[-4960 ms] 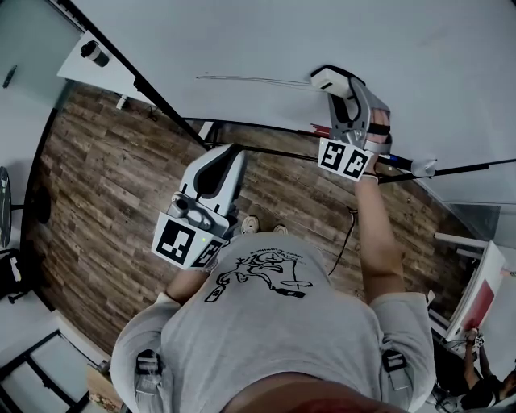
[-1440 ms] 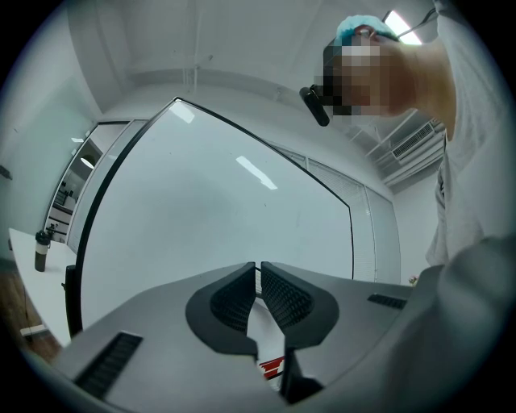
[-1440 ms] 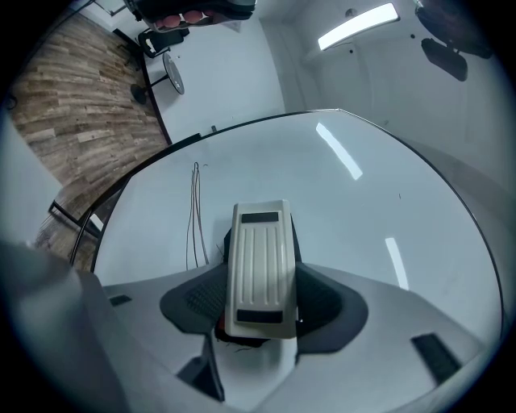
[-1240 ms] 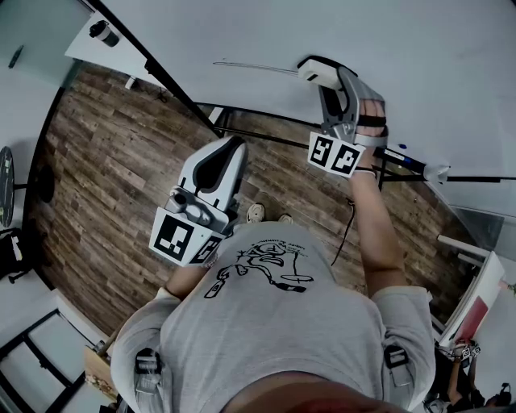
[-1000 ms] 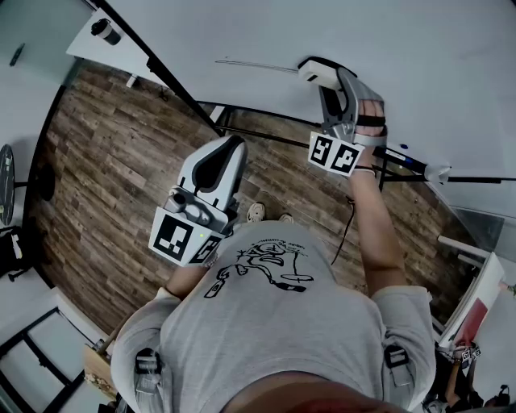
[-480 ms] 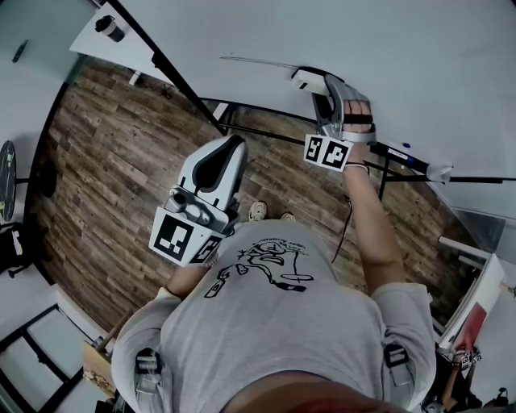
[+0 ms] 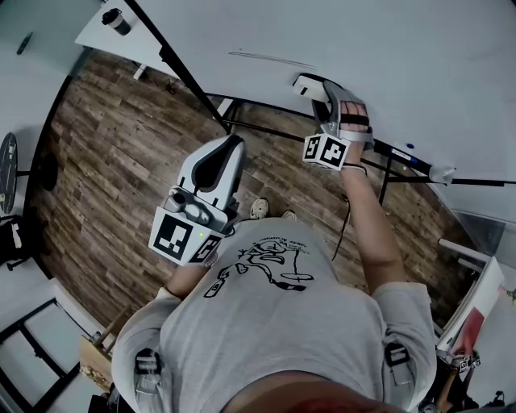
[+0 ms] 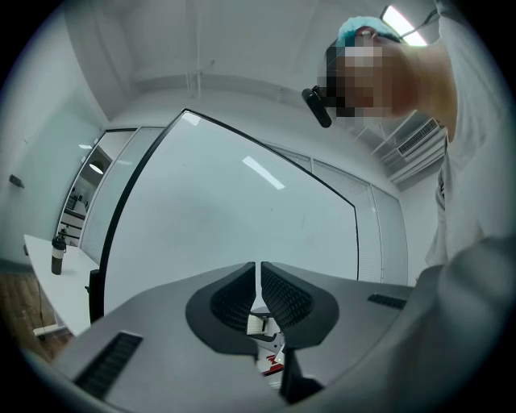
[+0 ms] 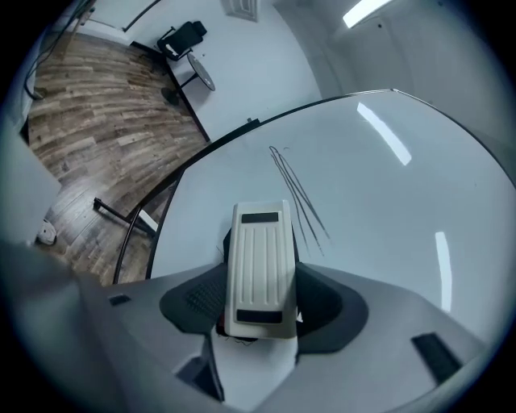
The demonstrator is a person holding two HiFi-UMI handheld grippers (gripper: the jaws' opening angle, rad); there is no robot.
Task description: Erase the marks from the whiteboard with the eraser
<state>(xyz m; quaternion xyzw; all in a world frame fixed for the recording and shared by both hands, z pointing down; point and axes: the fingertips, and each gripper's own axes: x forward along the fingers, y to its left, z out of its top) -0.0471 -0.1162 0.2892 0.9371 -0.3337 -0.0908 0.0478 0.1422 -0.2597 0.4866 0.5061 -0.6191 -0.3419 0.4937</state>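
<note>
The right gripper's [image 9: 260, 300] fingers [image 9: 326, 302] pinch the eraser [image 9: 258, 250] from both sides at its near end, its ribbed pale back facing the camera and its far end reaching out over the whiteboard [image 9: 387, 242]. Whether its underside touches the board cannot be told. The marks [image 9: 298, 193], a few thin dark lines fanning from one point, lie just beyond the eraser's far end and are not covered by it. In the head view the eraser sits low on the whiteboard, near its dark bottom edge, with the marks just left of it and farther up. The person's right arm [image 7: 371, 234] stretches out to it. The left gripper's [image 8: 259, 274] fingers [image 8: 234, 298] are pressed together with only a thin slit between them and nothing in it. This gripper is held back near the person's chest, over the wooden floor [image 7: 105, 161], well apart from the board, and its view looks up at the board's black-framed face. At the far left a white table [image 7: 97, 32] carries a dark bottle [image 7: 117, 20].
</note>
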